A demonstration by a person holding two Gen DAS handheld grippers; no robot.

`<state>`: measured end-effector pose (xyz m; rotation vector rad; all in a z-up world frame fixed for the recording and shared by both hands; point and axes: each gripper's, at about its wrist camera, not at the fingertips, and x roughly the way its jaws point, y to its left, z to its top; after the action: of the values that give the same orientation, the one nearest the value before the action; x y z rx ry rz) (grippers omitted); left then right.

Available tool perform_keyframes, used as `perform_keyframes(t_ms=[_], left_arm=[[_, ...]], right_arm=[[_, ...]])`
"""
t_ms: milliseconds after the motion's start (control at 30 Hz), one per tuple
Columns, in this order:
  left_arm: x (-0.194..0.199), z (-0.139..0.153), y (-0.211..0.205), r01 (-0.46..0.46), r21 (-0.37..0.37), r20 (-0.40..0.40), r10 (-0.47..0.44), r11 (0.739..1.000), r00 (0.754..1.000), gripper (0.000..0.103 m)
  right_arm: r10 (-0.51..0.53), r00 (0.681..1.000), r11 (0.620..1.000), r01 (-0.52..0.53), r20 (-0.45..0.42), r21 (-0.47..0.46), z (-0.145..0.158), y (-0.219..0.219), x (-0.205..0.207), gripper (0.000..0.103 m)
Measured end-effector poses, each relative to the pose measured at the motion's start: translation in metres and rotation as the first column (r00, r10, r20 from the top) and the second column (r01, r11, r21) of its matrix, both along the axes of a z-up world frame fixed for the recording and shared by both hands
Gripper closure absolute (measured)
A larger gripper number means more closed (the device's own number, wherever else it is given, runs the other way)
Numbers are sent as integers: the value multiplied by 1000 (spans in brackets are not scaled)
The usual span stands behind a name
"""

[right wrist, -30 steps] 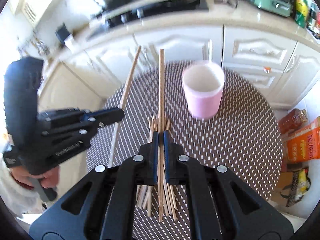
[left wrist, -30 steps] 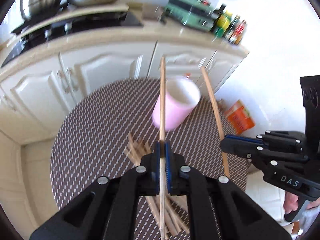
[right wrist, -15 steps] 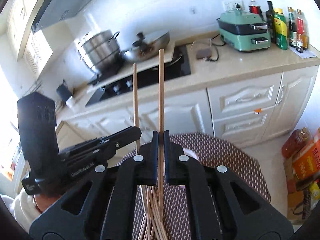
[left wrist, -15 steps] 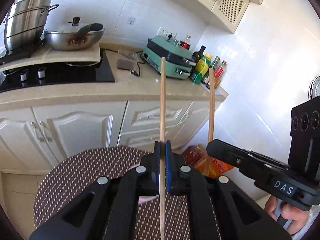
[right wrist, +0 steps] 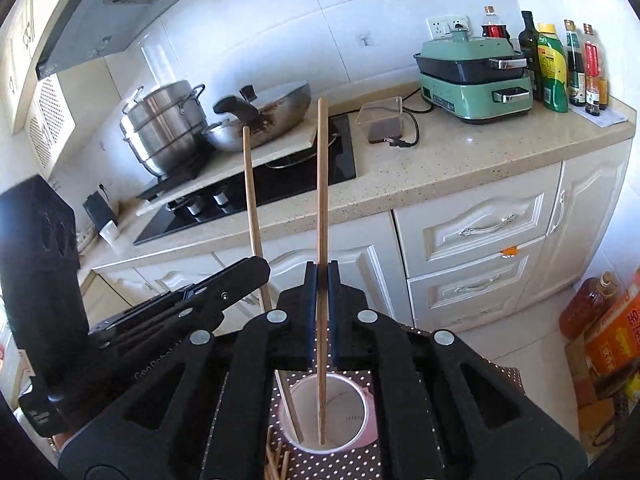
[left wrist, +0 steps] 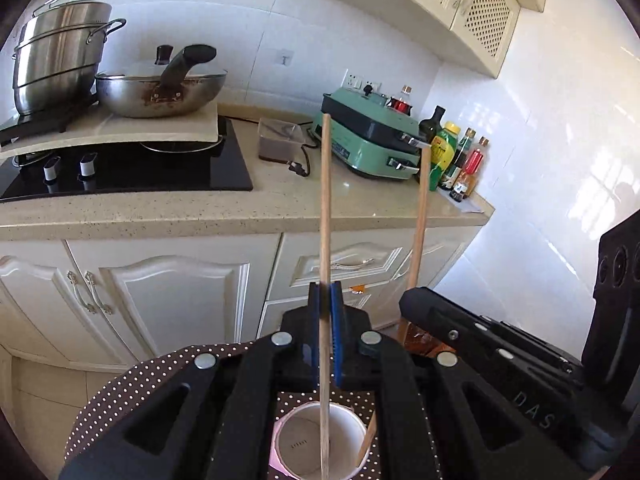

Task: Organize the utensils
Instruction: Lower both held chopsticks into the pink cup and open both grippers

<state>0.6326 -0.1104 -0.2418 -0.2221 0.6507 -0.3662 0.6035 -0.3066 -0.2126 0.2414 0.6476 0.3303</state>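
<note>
Both tools — left tool, right tool — each pinch one chopstick over one cup.

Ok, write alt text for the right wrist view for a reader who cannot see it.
The right gripper is shut on a wooden chopstick, its lower end inside a pink cup on a dotted table mat. Beside it, the left gripper holds a second chopstick in the same cup. Behind stands a kitchen counter.
</note>
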Motion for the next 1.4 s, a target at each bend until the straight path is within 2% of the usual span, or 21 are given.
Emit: perform_keyframes(t_ms=[300, 567, 900, 967, 1000, 1167, 1233, 1267, 1300, 1333, 1400], left_arm=[[3, -32, -1, -8, 44, -44, 10, 999, 999, 98], [-20, -43, 6, 19, 76, -72, -13, 997, 997, 98], [-50, -58, 10, 57, 111, -147, -40, 992, 988, 97], [-52, -60, 11, 62, 108, -175, -43, 992, 984, 87], [-54, -61, 13, 61, 108, -188, -40, 992, 981, 75], [-67, -60, 20, 63, 110, -204, -40, 992, 978, 72], [-74, -57, 25, 62, 109, -203, -39, 992, 978, 71], [-77, -57, 27, 61, 105, -209, -38, 993, 977, 70], [-79, -56, 29, 60, 101, -214, -37, 993, 976, 70], [-83, -55, 33, 56, 99, -218, -33, 993, 975, 70], [-90, -53, 38, 51, 103, -215, -28, 993, 976, 70]], right_arm=[[9, 998, 999, -11, -54, -30, -37, 1, 3, 97], [30, 996, 998, -35, -83, -56, -44, -2, -22, 97], [41, 987, 994, -57, -155, -99, -62, 4, -53, 97], [30, 985, 995, -47, -171, -93, -64, 4, -56, 97], [26, 983, 996, -41, -182, -82, -66, 3, -57, 97], [4, 971, 998, -20, -237, -64, -67, -1, -64, 96], [-7, 972, 997, -11, -237, -72, -63, -1, -70, 92], [-11, 972, 997, -7, -234, -73, -62, -1, -73, 80], [-20, 973, 997, 2, -229, -79, -60, -1, -77, 60], [-24, 975, 997, 7, -222, -77, -58, -1, -80, 52], [-29, 978, 996, 13, -204, -84, -53, -1, -87, 51]])
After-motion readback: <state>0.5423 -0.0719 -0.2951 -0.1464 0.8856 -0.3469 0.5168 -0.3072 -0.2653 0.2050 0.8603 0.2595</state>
